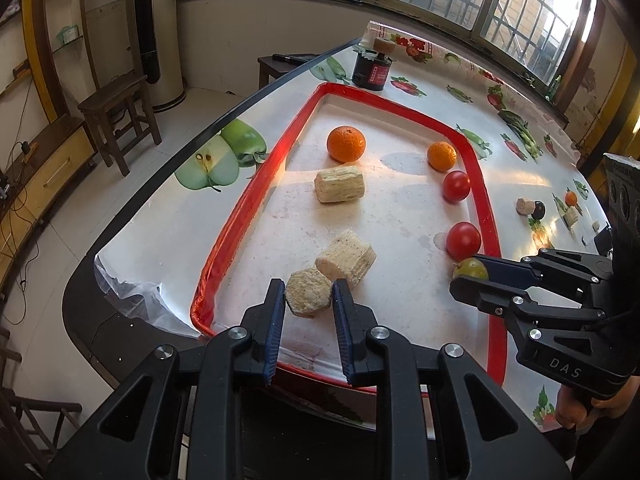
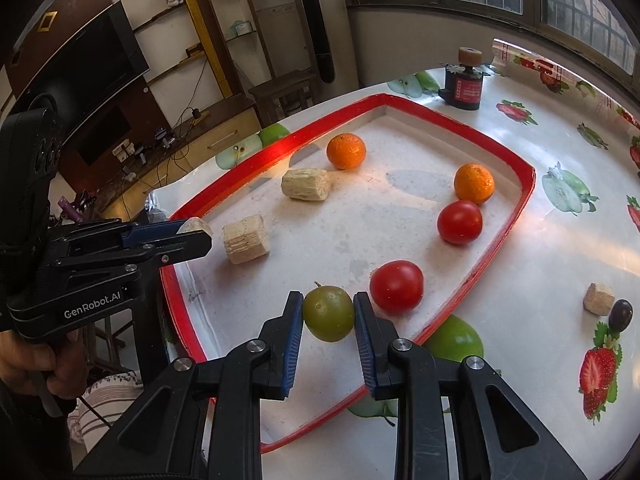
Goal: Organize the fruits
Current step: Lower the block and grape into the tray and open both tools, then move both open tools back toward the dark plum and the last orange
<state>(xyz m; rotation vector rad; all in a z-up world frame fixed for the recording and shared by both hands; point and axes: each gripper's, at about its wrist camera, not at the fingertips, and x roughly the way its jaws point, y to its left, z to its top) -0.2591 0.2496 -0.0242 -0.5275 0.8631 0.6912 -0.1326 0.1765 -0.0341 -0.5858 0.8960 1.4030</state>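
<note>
A red-rimmed white tray (image 1: 248, 208) (image 2: 520, 208) holds two oranges (image 1: 346, 144) (image 2: 346, 151), two red tomatoes (image 1: 463, 240) (image 2: 396, 286) and two loose beige sugarcane chunks (image 1: 339, 185) (image 2: 245, 239). My left gripper (image 1: 308, 298) is shut on a third beige chunk (image 1: 307, 297) at the tray's near left corner; it also shows in the right wrist view (image 2: 195, 232). My right gripper (image 2: 328, 314) is shut on a green fruit (image 2: 328, 313) just over the tray's near edge, beside a tomato; it also shows in the left wrist view (image 1: 468, 276).
The table wears a fruit-print cloth (image 1: 208, 160). A black jar (image 1: 371, 68) (image 2: 464, 86) stands beyond the tray. A beige chunk (image 2: 598, 298) and a dark plum (image 2: 621, 314) lie on the cloth right of the tray. A wooden stool (image 1: 120, 116) stands left of the table.
</note>
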